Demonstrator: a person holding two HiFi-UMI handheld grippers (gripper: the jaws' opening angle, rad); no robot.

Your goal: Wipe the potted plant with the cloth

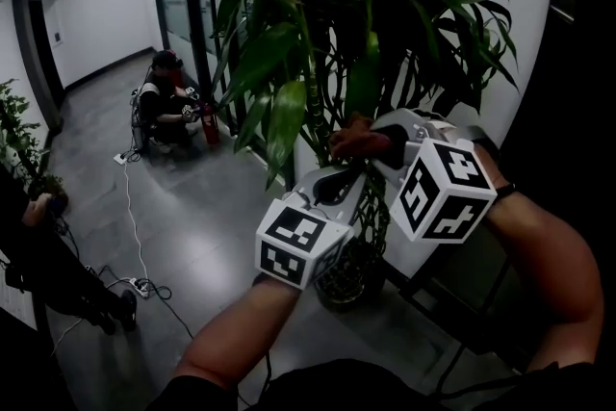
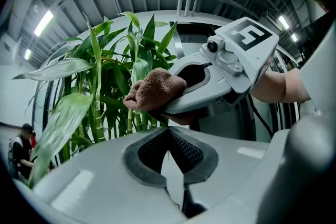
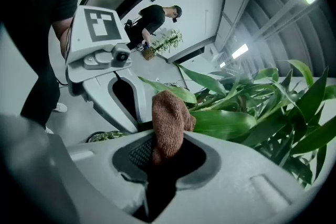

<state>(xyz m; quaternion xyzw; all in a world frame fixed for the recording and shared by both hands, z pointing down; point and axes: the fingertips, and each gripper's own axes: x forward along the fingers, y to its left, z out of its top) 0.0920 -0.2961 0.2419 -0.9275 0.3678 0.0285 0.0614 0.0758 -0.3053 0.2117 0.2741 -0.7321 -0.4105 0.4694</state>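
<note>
right hand-held gripper (image 3: 167, 160): closed on the cloth (image 3: 169, 122), angled down into the foliage
cloth: brown, bunched, standing out past the jaw tips; in the head view, right at the leaf mass, above the left tool
nearest leaf (image 3: 227, 124): broad, just beside the cloth on its right in the right gripper view; touching or barely apart, cannot tell
leaf axis: long, roughly level, running away to the right from the cloth
second leaf (image 3: 176, 93): narrower, passing behind the top of the cloth
left hand-held gripper (image 2: 170, 160): jaws together, nothing between them; lower and left of the right one in the head view, aimed at the green stalks (image 2: 97, 113)
potted plant (image 1: 318, 24): tall, against the white wall, crown above both tools, woven pot (image 1: 348, 276) on the floor below them
nearer hand: the right, by judgement, cloth already at the foliage
coming move, judged: a short shift right onto the broad leaf, then a drag along its length
</note>
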